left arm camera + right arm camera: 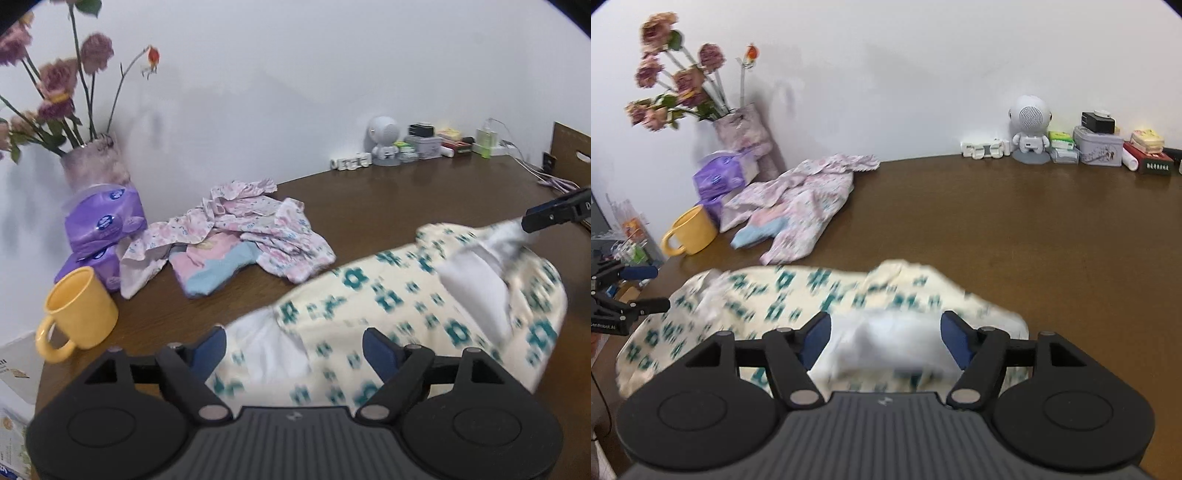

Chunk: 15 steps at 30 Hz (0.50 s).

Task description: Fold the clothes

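A cream garment with a teal pattern [406, 295] [812, 295] lies crumpled on the brown table [406, 199] [1034, 240], its white lining showing, and it is motion-blurred. My left gripper [295, 350] is open, its blue pads on either side of the garment's near edge. My right gripper [886, 339] is also open, straddling a white fold of the same garment. In the left wrist view, one black finger [546, 216] of the right gripper reaches in beside the garment's far white flap. The right wrist view shows the left gripper [663, 288] open at the garment's left end.
A pile of pink floral clothes [251, 229] [798, 206] lies behind the garment. A yellow mug [81, 310] [690, 230], purple tissue packs [103, 221] [716, 177] and a flower vase [96, 162] [738, 129] stand at the left. A white speaker figure [384, 136] [1030, 122] and small boxes line the wall.
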Motion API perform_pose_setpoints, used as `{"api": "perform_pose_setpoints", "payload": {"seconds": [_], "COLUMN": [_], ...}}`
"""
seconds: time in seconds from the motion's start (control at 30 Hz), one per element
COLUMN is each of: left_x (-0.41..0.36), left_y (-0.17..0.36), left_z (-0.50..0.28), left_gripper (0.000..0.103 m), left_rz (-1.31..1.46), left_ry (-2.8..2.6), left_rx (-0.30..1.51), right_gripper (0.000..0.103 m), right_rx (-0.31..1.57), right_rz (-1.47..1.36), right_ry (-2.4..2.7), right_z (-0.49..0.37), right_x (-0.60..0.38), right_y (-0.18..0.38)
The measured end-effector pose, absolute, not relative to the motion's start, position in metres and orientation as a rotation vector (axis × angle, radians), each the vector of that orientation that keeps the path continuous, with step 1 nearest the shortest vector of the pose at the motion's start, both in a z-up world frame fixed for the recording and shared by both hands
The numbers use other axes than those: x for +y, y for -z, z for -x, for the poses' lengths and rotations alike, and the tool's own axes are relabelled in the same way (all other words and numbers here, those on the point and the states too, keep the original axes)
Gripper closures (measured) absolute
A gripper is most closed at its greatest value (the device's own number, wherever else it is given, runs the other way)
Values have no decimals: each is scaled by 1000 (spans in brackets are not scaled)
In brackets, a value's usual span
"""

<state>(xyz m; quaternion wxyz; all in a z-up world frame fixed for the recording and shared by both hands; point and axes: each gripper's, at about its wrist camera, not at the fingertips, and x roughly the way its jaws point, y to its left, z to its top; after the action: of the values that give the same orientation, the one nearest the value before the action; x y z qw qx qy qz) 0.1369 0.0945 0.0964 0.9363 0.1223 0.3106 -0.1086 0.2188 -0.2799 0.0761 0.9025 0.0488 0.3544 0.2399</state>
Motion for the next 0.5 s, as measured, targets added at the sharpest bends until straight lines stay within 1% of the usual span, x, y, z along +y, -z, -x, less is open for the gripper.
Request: {"api": "perform_pose_setpoints", "payload": {"seconds": [0.2, 0.5], "left_x": [90, 100], "left_y": [-78, -54], "left_z": [-72, -18], "left_gripper": [22, 22], "left_rz": [-186, -112], "left_ry": [263, 202], "left_rx": [674, 725], "right_gripper": [36, 37], "right_rx": [741, 772], "right_rz": [-124, -116], "right_ry": [-520, -504], "right_z": [-185, -180], "right_x": [-278, -262], "right_y": [-66, -53]}}
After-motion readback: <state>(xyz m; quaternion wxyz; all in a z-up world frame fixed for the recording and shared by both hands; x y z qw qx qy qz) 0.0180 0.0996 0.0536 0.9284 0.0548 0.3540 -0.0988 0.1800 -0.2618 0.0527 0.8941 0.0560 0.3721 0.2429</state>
